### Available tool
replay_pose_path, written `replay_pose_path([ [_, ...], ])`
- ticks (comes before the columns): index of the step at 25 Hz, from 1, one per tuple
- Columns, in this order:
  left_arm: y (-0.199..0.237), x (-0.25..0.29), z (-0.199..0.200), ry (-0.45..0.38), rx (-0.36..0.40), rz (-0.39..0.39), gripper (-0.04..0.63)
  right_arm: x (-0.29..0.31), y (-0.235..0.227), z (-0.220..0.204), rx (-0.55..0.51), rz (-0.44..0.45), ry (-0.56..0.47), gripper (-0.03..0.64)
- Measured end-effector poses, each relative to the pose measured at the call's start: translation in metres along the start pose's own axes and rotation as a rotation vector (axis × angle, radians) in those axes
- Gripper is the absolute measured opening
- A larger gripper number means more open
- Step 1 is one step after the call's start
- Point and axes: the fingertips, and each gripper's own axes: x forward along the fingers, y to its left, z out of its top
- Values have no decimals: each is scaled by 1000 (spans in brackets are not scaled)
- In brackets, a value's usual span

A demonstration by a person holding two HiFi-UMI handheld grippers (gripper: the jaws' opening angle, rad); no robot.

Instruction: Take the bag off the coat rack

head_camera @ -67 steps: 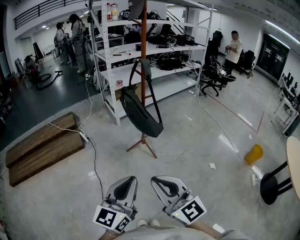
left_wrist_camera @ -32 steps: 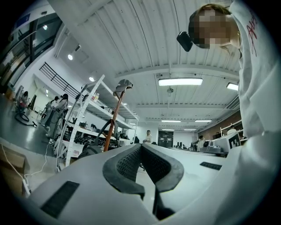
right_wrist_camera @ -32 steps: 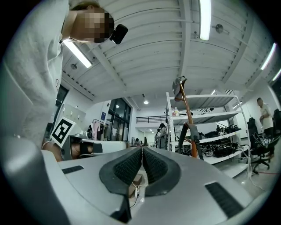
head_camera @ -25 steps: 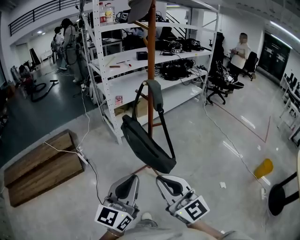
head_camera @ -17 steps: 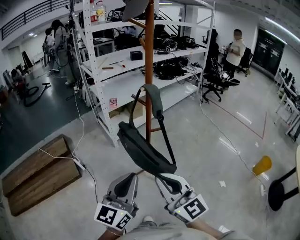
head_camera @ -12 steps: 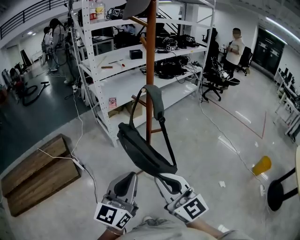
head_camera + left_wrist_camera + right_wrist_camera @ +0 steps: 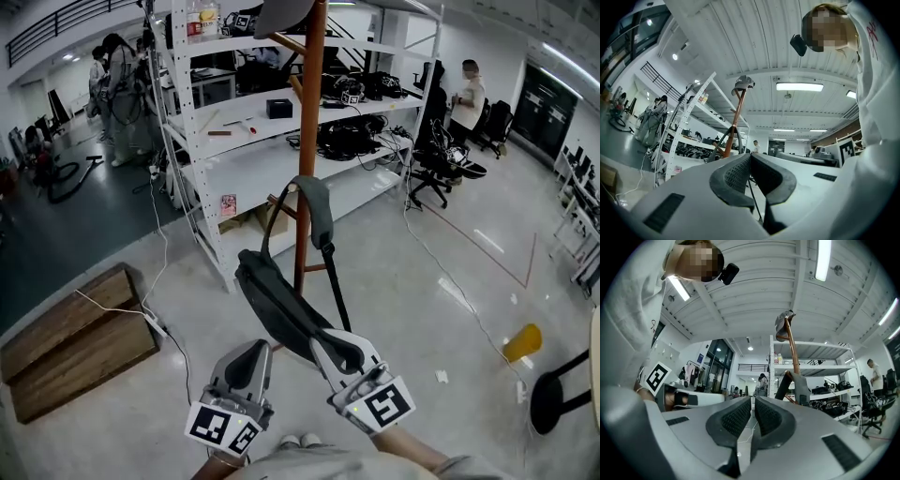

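Note:
A dark grey-green sling bag hangs by its strap from a peg on the brown wooden coat rack. In the head view, my right gripper is shut and empty, its tip just below the bag's lower end and overlapping it. My left gripper is shut and empty too, a little left of the bag and below it. The left gripper view has shut jaws with the rack beyond. The right gripper view also shows closed jaws, and behind them the rack and strap.
White metal shelving with gear stands right behind the rack. A wooden platform lies at the left, with a cable on the floor. A yellow bin and a black stool are at the right. People stand far back.
The rack and bag have come nearer in the head view. Both grippers have moved up toward the bag, and the right one now overlaps its lower end. Both stay shut.

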Motion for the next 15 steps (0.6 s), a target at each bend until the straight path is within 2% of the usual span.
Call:
replay_pose_path([
  [7,2,4,-2,-5,2,28,18,30,-44,17,-122,-21,-4,21],
  [10,11,0,0,-5,7,58,18,53,-61,28,-121,-33,-20,24],
  [11,14,-1,-1,-1,8,67,18,60,-70,32,-121,-48,-29,46],
  [13,18,-3,-3,9,7,81,18,75,-89,35,-110,-90,-33,179],
  [15,19,-5,-4,11,5,91,18,90,-108,35,-106,-137,-15,211],
])
